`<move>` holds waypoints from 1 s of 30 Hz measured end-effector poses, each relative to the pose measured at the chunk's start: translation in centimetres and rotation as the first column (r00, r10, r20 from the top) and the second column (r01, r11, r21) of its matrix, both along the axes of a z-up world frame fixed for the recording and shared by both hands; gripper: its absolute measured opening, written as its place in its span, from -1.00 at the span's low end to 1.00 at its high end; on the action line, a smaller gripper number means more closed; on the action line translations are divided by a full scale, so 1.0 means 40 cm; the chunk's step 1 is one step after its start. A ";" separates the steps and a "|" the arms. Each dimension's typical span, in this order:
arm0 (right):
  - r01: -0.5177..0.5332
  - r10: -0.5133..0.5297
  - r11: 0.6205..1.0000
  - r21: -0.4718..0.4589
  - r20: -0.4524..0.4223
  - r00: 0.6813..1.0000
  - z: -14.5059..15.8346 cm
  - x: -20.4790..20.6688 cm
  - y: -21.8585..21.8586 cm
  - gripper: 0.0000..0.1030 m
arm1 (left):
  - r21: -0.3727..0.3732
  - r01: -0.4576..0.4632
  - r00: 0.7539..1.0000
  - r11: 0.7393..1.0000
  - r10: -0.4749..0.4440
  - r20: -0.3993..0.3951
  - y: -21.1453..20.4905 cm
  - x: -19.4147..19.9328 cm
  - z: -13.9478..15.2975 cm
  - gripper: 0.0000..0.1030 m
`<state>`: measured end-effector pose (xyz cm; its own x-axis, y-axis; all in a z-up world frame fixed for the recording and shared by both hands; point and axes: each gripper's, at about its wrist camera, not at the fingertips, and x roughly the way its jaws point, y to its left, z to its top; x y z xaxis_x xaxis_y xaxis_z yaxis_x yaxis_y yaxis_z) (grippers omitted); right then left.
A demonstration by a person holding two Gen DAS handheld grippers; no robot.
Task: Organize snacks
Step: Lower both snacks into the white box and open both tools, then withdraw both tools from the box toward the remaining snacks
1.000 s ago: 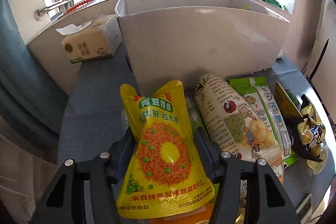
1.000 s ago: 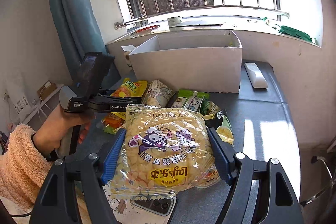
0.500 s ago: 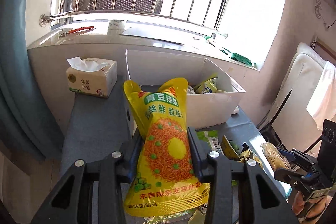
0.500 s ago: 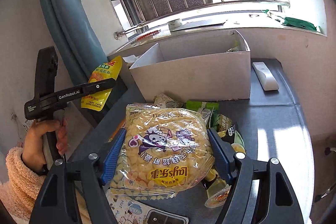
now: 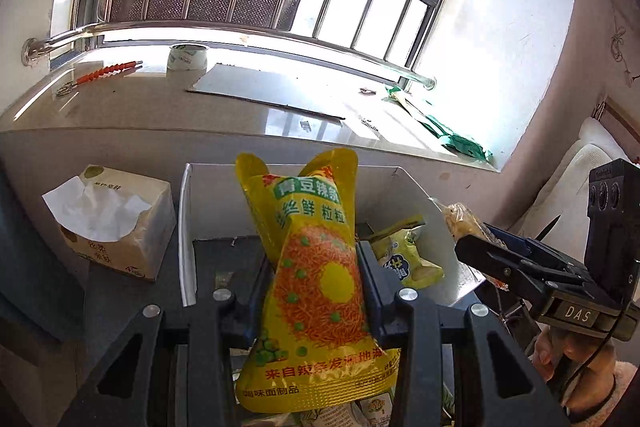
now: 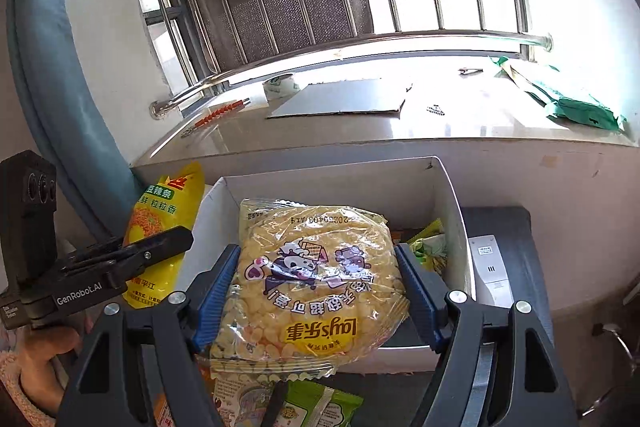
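Now my left gripper (image 5: 316,291) clamps the yellow spicy-strip bag (image 5: 316,291) and my right gripper (image 6: 320,291) the clear puff bag (image 6: 316,283), both above the white box (image 6: 452,195), which holds a yellow-green snack packet (image 5: 408,259).

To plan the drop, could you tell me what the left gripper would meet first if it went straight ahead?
Probably the white box: the left gripper, shut on the yellow snack bag, points into its open interior, though depth is unclear.
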<state>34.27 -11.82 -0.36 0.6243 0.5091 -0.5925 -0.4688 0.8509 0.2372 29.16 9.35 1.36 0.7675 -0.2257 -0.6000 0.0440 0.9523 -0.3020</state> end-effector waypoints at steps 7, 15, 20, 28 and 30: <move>0.052 -0.052 0.999 -0.010 -0.032 0.998 0.005 0.105 0.004 0.74 | 0.051 -0.007 0.999 0.999 0.009 -0.050 -0.006 0.061 -0.016 0.40; 0.032 -0.032 0.999 0.015 0.001 0.999 0.044 0.055 0.002 1.00 | 0.033 -0.056 0.998 0.998 0.055 0.032 0.043 -0.043 0.047 1.00; -0.008 0.006 1.000 0.023 0.057 0.998 0.071 -0.027 0.002 1.00 | 0.055 -0.050 0.993 0.997 0.043 0.110 0.041 -0.151 0.098 1.00; -0.091 0.079 0.992 0.083 0.139 0.987 0.109 -0.226 -0.055 1.00 | 0.021 -0.062 0.940 0.998 0.051 0.337 0.023 -0.406 0.162 1.00; -0.119 0.106 0.990 0.079 0.153 0.983 0.105 -0.283 -0.073 1.00 | -0.009 -0.037 0.925 0.999 0.038 0.378 0.017 -0.467 0.166 1.00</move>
